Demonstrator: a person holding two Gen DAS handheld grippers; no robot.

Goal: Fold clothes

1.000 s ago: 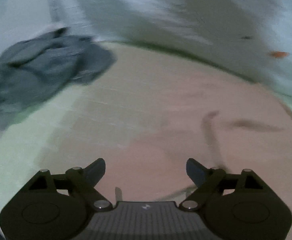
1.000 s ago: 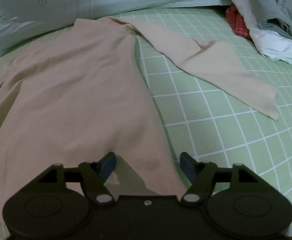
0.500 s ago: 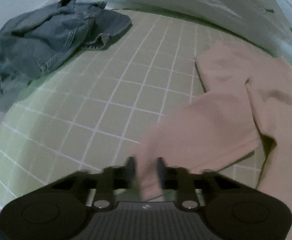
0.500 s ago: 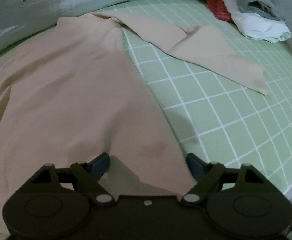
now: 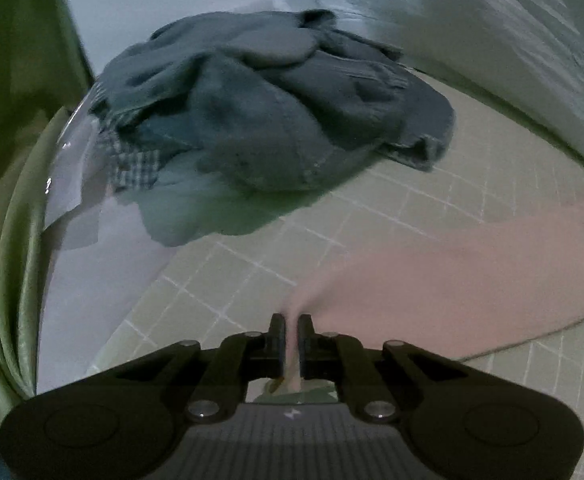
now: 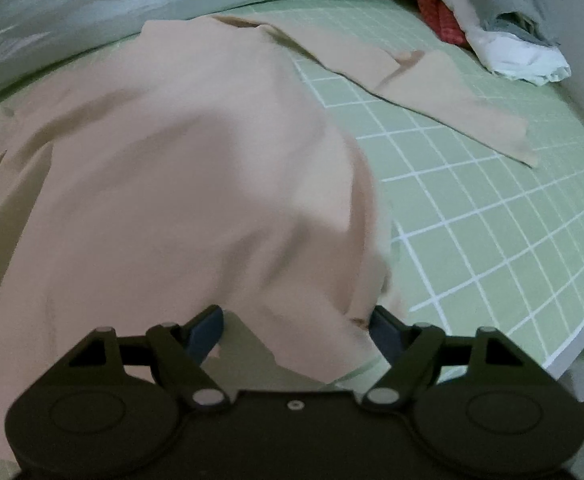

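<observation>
Pinching beige sleeve [image 5: 452, 272] in left gripper [image 5: 290, 334]

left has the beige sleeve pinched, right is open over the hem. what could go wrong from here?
1. The left gripper pinches only a thin edge of the beige top; its jaws are opening slightly, so the sleeve may slip out.
2. The denim pile lies just ahead; dragging the sleeve further could snag it.
3. The right gripper is open above bunched fabric and may grab several layers.
</observation>
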